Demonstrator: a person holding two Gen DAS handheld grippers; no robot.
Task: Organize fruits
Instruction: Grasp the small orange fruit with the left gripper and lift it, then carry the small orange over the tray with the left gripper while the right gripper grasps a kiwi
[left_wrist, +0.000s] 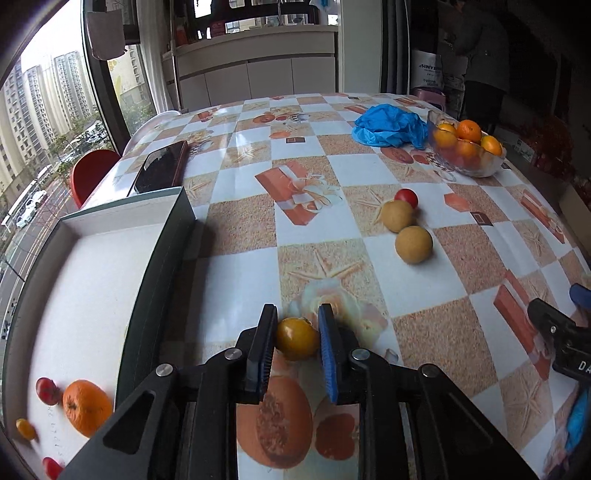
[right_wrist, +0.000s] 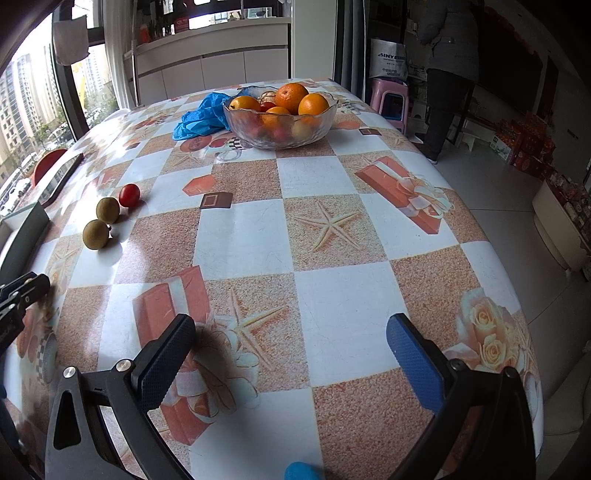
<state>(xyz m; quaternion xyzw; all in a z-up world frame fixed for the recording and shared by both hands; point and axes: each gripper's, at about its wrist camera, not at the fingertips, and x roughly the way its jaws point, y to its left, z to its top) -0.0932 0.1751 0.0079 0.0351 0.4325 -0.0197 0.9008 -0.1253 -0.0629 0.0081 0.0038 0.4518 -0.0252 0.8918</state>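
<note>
Left claw (left_wrist: 297, 341) clenched round small yellow fruit (left_wrist: 296, 338), pads at its sides: light, smooth, squashable. Right claw (right_wrist: 291, 365) released, empty.

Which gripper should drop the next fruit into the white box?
Left. The left gripper already grips a small yellow-orange fruit beside the white box; the right gripper is open, empty.
</note>
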